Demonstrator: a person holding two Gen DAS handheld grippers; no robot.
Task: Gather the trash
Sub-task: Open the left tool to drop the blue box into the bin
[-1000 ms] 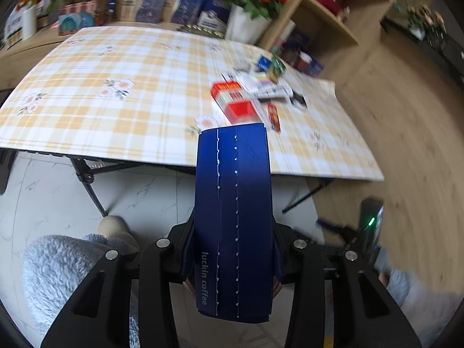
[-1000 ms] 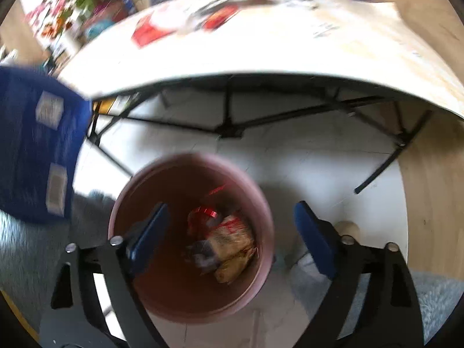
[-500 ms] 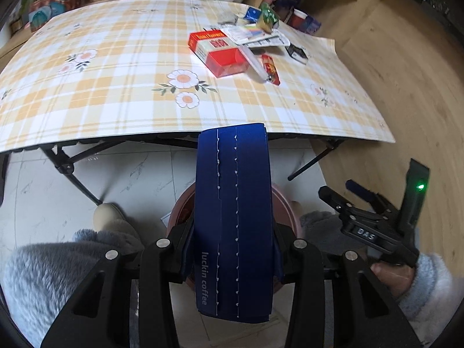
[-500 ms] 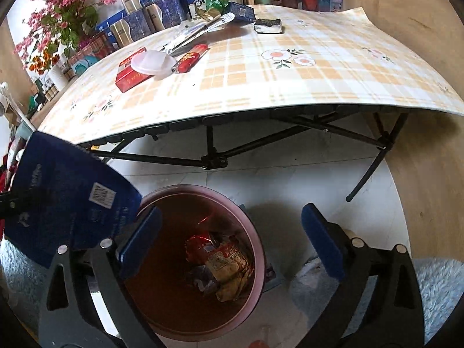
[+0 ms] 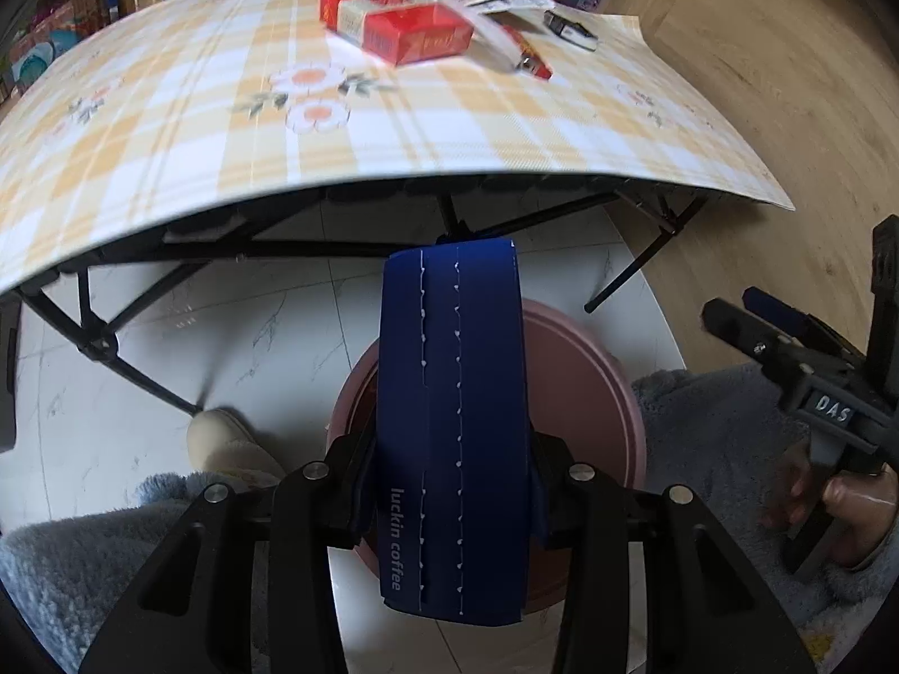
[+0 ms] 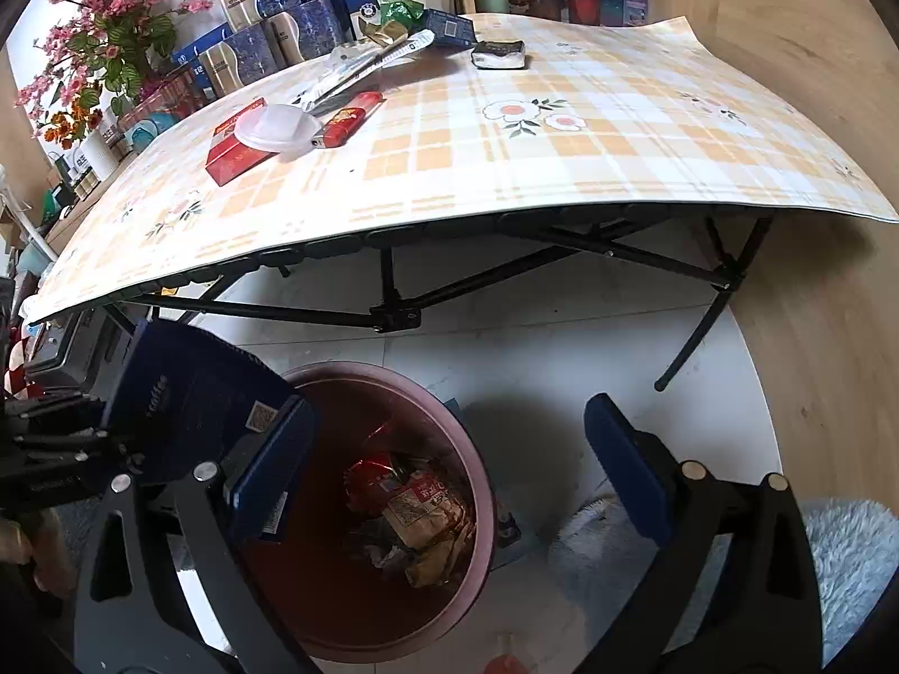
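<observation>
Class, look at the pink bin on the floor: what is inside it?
Crumpled wrappers lie on the bottom of the pink bin. The right gripper's left finger covers part of the inside, so anything there is hidden.

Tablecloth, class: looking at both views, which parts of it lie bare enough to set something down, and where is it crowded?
The tablecloth is bare along its near edge, around the two printed daisies and out to the right corner. Its left stretch, left of the red box, is also free. It is crowded at the far middle: red box, clear lid, red lighter, wrappers and black-and-white packet.
</observation>
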